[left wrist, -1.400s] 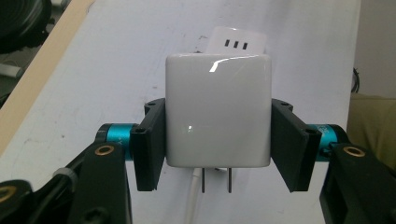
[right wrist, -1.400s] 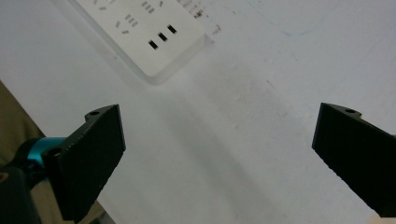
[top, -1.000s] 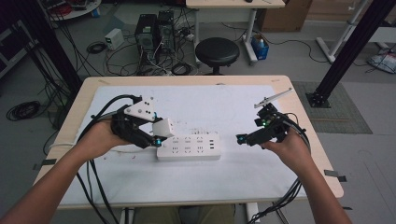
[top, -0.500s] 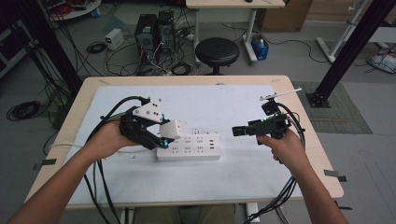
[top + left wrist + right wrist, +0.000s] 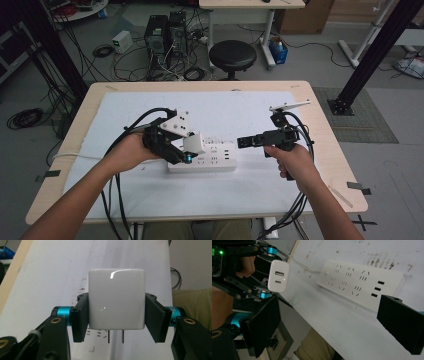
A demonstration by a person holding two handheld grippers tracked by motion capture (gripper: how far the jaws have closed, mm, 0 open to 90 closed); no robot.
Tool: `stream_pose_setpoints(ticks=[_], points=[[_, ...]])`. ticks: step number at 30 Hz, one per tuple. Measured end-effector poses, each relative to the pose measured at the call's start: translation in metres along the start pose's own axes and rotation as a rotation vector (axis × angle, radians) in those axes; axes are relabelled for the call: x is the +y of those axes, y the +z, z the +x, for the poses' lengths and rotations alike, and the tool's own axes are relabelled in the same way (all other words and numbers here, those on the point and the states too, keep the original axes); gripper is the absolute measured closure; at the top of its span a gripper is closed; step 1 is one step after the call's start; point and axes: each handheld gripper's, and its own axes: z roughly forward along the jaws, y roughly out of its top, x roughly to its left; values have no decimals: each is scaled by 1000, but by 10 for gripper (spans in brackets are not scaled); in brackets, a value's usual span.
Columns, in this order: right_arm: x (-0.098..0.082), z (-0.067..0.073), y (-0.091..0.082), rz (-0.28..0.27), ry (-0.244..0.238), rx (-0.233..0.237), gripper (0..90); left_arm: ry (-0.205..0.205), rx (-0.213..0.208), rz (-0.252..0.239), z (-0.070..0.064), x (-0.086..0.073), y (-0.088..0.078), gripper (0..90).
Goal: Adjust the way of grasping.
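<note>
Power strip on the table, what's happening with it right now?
A person holds a gripper in each hand. The left gripper is shut on a white charger, holding it just above the white power strip with its two prongs pointing down, not yet seated in a socket. The right gripper is open and empty, hovering off the strip's right end. The strip lies flat on the white sheet covering the table.

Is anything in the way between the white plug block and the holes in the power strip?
Nothing visible is. The left gripper holds the white charger just above the power strip, prongs pointing down at its sockets. The right gripper is off to the side.
</note>
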Motion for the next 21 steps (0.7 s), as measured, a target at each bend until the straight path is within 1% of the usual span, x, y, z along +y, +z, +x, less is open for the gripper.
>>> stream_pose_setpoints(ticks=[1, 3, 7, 11, 14, 18, 19, 20, 21], points=[[-1, -1, 1, 3, 16, 14, 46, 3, -3, -1, 0, 1, 2, 424], [-2, -2, 4, 9, 29, 37, 46, 8, -6, -1, -1, 5, 6, 424], [-1, 0, 12, 27, 31, 52, 48, 17, -14, -3, -2, 11, 15, 425], [2, 4, 19, 42, 62, 113, 56, 25, -24, -4, -3, 19, 24, 424], [3, 6, 24, 53, 75, 124, 67, 36, -27, -4, -4, 24, 30, 424], [4, 7, 31, 65, 96, 155, 73, 35, -28, -11, -5, 29, 37, 424], [5, 7, 32, 67, 103, 162, 95, 34, -28, -16, -5, 30, 38, 425], [4, 7, 33, 67, 103, 173, 137, 35, -28, -20, -5, 31, 39, 424], [5, 6, 34, 64, 108, 186, 136, 32, -27, -22, -6, 32, 39, 424]])
